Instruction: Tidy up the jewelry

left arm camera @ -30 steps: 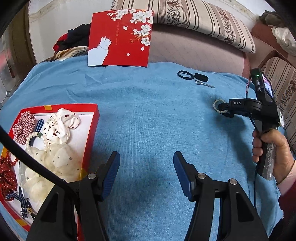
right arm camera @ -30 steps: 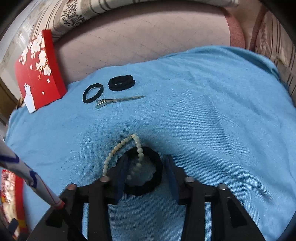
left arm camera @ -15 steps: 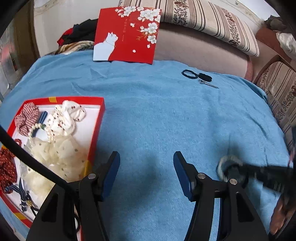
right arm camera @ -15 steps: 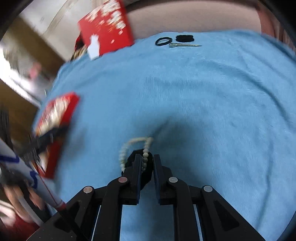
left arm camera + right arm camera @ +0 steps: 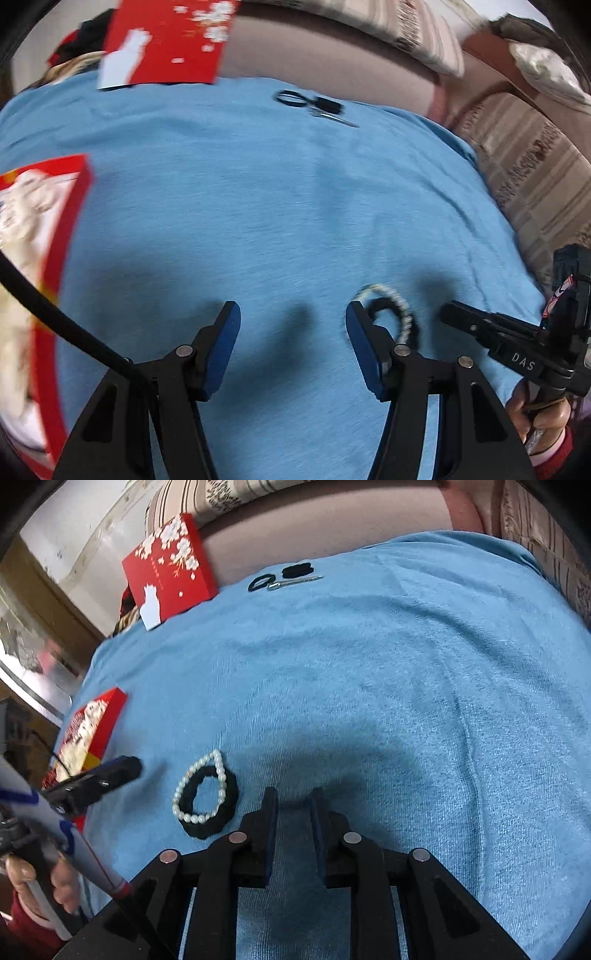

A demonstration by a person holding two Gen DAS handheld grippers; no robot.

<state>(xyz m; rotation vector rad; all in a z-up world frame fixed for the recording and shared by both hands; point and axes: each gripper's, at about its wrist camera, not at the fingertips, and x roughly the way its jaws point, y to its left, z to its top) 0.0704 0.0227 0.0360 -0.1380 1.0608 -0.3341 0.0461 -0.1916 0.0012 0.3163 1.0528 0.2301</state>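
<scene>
pearl bracelet (image 5: 201, 788) lies on black scrunchie (image 5: 212, 801), within reach of the left gripper (image 5: 291, 343), whose jaws gape wide. right gripper (image 5: 293, 806) hangs beside them, jaws narrowly parted, gripping nothing.

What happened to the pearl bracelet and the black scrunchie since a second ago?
The right gripper carried the pearl bracelet and black scrunchie leftward toward the left gripper, then let go; both now lie on the blue cloth. The left gripper stayed open, and the far hair ties stayed put.
</scene>
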